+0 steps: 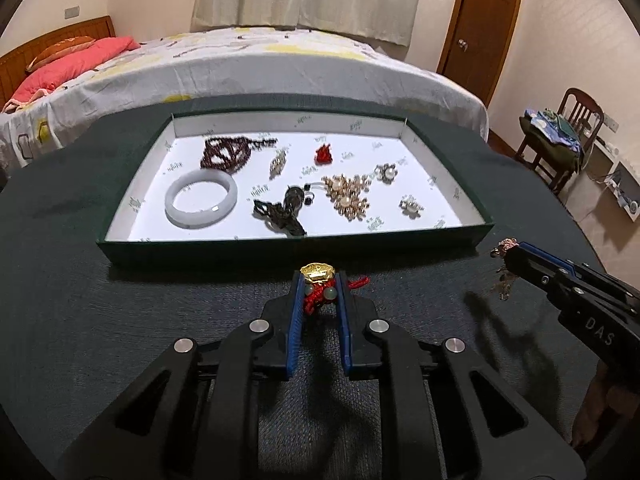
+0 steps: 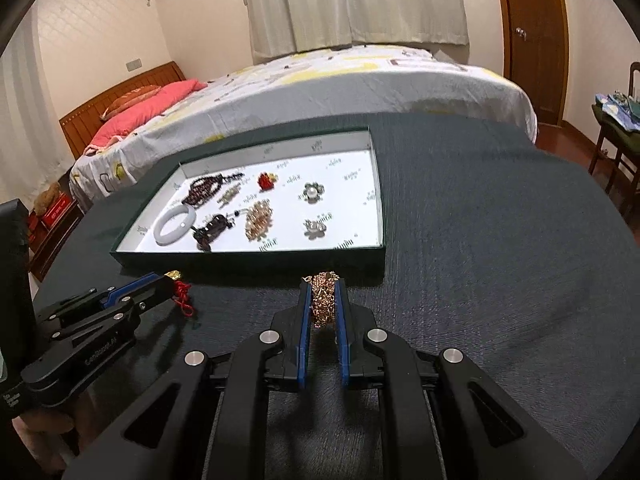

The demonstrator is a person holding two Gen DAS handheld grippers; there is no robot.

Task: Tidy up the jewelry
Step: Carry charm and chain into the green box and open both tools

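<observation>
My left gripper (image 1: pixel 319 280) is shut on a red-cord charm with a gold piece (image 1: pixel 317 271) and pale beads, held just above the dark table in front of the green tray (image 1: pixel 280 246). My right gripper (image 2: pixel 323 286) is shut on a bunched rose-gold chain (image 2: pixel 324 300), also near the tray's front wall (image 2: pixel 248 260). Each gripper shows in the other's view: the right one (image 1: pixel 507 249) with the chain dangling, the left one (image 2: pixel 173 278) with the red cord hanging. The white-lined tray holds several pieces, among them a white bangle (image 1: pixel 201 202) and a dark bead bracelet (image 1: pixel 226 154).
The tray also holds pearl-and-gold brooches (image 1: pixel 347 197), a small red charm (image 1: pixel 324 154) and a dark ornament (image 1: pixel 282 212). Beyond the round dark table (image 2: pixel 500 240) is a bed (image 1: pixel 240 68). A chair (image 1: pixel 568 132) stands at the right by a door.
</observation>
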